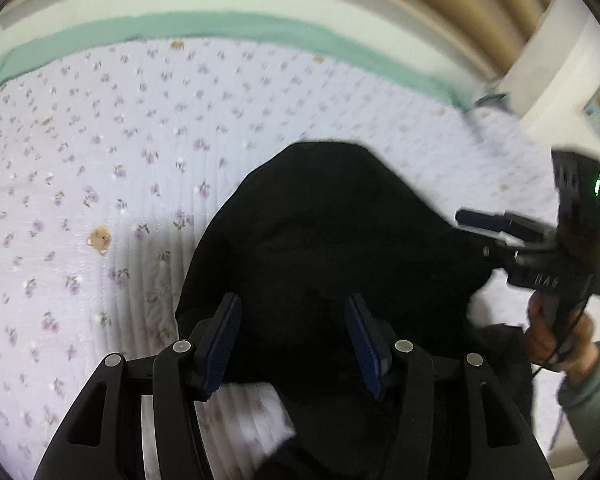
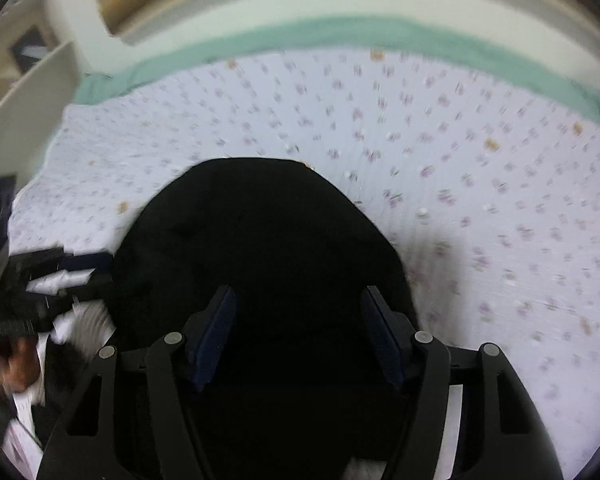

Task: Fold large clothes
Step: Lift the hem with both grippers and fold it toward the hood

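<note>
A black garment (image 1: pixel 332 248) lies on a bed, spread over a flower-printed quilt (image 1: pixel 100 160), and already forms a compact, rounded bundle rather than a flat spread. Judged from this shape, at least one fold seems to be done; how many layers lie underneath cannot be told, since the dark cloth shows no seams or creases. A flap of it trails toward the person at the near edge, so a further fold or some tidying appears to remain.

The left tongs (image 1: pixel 294 344) stand apart over the near part of the garment, with cloth visible between the pads but neither pad pressing on it. The right tongs (image 2: pixel 298 340) likewise stand apart above the garment, gripping nothing. Seen from the left wrist, the right tool sits at the garment's right edge, held in a hand (image 1: pixel 556 340) with a grey-green sleeve.

Open room: bare quilt extends widely beyond the garment's far edge and to both sides. A green sheet (image 2: pixel 340 36) borders the quilt at the far side, with a pale wall behind. White furniture (image 2: pixel 24 104) stands beyond the bed's left corner in the right wrist view, well apart from the garment.
</note>
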